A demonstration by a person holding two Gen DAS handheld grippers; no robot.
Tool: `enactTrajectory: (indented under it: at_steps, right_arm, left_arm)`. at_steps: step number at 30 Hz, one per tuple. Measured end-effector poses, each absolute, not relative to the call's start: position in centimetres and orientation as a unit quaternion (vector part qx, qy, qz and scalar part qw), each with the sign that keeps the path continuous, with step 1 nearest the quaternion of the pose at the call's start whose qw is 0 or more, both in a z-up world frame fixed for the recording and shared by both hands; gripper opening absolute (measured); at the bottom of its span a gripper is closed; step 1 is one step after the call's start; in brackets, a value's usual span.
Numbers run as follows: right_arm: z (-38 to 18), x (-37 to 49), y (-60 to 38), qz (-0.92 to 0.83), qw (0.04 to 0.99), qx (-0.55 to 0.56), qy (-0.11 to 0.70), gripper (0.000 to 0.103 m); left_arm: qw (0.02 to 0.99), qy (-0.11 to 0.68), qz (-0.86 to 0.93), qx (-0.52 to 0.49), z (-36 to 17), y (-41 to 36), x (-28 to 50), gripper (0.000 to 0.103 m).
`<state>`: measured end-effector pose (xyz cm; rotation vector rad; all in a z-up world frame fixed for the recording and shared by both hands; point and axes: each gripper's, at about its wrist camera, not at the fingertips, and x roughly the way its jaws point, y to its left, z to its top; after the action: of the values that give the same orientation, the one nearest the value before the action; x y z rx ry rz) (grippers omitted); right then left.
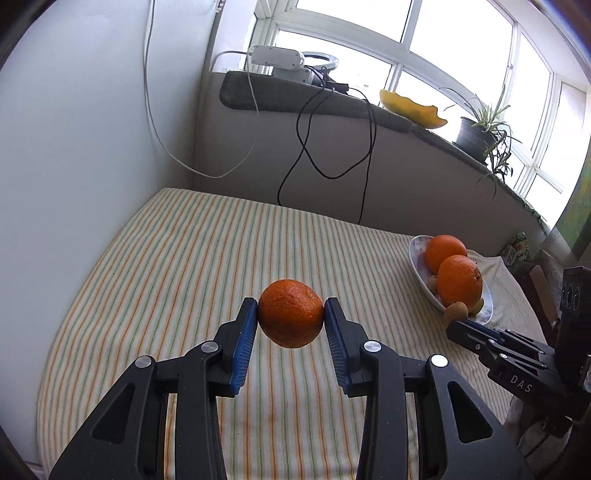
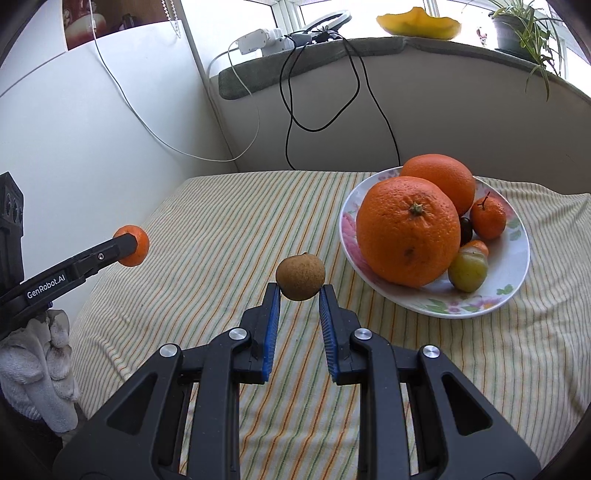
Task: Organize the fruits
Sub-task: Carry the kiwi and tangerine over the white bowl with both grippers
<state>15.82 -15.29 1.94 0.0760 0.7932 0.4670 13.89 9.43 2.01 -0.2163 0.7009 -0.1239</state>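
Above the striped counter (image 2: 221, 229), the left hand-held gripper (image 1: 291, 314) clamps a mandarin (image 1: 290, 313) and the right hand-held gripper (image 2: 300, 288) pinches a brown fruit (image 2: 300, 276) (longan, probably); next, each likely needs carrying to the crowded plate (image 2: 517, 258).

surface: striped cloth (image 2: 221, 229) | on it: floral plate (image 2: 517, 266), right side

A striped cloth (image 2: 229, 236) covers the worktop, behind which a windowsill (image 2: 369, 48) carries a white power strip (image 2: 258, 40), black cables (image 2: 321, 92) hanging down the wall, a yellow bowl (image 2: 419, 24) and a potted spider plant (image 1: 480, 129) by the window (image 1: 461, 55).
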Motion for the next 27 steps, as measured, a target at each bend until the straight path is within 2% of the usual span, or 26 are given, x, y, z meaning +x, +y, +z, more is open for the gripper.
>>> enactTrajectory:
  at_steps: [11,27]
  right_arm:
    - [3.5,14.7,-22.3,0.207,0.907,0.057,0.363,0.023]
    - [4.1,17.3,-30.7,0.166,0.92,0.059,0.351,0.023]
  left_arm:
    - [0.931,0.332,-0.116,-0.096,3.4,2.8,12.5,0.036]
    - [0.923,0.328,-0.187,-0.07,4.9,-6.5,15.3,0.036]
